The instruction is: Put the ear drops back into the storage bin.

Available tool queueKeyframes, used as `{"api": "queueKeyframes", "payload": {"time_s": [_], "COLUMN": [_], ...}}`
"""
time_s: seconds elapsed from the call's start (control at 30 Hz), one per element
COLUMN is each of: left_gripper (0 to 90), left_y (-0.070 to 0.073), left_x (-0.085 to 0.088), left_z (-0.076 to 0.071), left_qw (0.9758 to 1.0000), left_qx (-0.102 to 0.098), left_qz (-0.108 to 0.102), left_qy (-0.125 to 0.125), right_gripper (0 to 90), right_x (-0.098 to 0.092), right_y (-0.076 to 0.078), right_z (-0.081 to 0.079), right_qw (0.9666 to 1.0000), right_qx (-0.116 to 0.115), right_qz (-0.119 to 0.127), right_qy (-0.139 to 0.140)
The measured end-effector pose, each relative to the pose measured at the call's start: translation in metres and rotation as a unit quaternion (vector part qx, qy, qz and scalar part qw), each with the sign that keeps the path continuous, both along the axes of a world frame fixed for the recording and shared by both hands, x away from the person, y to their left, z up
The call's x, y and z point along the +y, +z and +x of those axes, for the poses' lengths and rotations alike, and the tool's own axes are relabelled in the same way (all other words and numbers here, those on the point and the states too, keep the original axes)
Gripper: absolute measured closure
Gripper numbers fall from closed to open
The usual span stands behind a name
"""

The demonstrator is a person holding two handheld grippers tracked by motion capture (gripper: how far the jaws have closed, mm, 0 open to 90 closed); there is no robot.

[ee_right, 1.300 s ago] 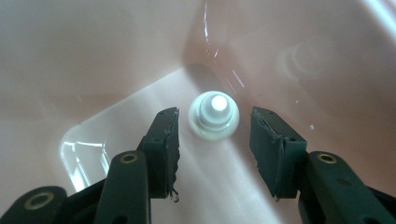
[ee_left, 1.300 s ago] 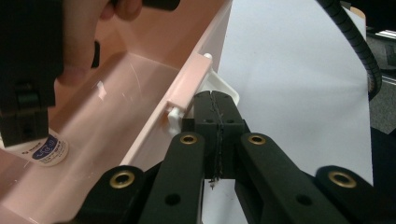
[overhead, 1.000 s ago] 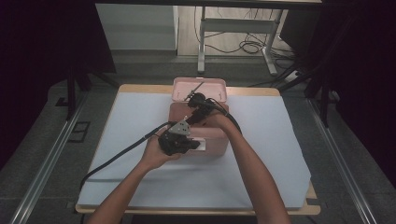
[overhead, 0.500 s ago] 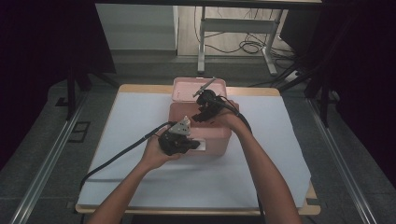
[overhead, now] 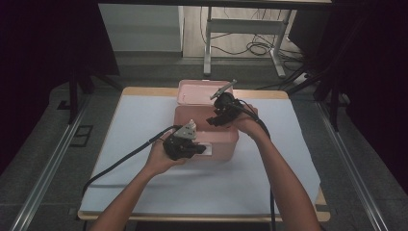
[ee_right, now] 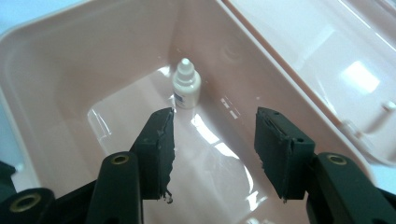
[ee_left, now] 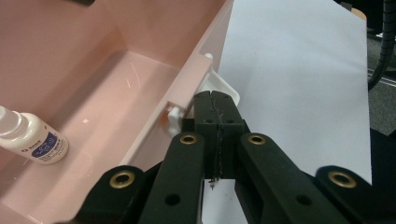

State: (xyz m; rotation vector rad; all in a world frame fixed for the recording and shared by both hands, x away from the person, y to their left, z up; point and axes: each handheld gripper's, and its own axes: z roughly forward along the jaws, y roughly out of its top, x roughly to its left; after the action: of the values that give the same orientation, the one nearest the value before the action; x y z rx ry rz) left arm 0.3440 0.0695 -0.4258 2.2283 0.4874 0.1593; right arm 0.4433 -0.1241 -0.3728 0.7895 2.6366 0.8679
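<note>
Steadying the pink box [overhead: 207, 139] with my left gripper [ee_left: 215, 109], fingers pinched shut at its front latch, I lift my right gripper [ee_right: 212, 140], fingers just widened and empty, above the small bottle [ee_right: 187, 86] standing inside.

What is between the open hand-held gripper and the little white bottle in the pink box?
Nothing but the box's bare pink floor lies between the right hand-held gripper and the bottle, seen in the right gripper view.
</note>
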Motion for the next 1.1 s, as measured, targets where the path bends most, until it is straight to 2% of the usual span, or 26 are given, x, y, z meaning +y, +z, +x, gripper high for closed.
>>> {"api": "queueKeyframes", "payload": {"time_s": [0.53,1.1], "left_gripper": [90.0,90.0], "left_y": [0.0,0.0], "left_x": [0.0,0.0], "left_z": [0.0,0.0], "left_qw": [1.0,1.0], "left_qx": [0.0,0.0], "left_qz": [0.0,0.0], "left_qy": [-0.001,0.0], "right_gripper": [47.8,47.0], "right_x": [-0.042,-0.074], "right_y": [0.007,0.008], "right_z": [0.0,0.007], "right_qw": [0.9987,0.9942], "right_qx": [-0.006,-0.01], "right_qz": [0.017,0.035], "right_qy": [-0.048,-0.101]}}
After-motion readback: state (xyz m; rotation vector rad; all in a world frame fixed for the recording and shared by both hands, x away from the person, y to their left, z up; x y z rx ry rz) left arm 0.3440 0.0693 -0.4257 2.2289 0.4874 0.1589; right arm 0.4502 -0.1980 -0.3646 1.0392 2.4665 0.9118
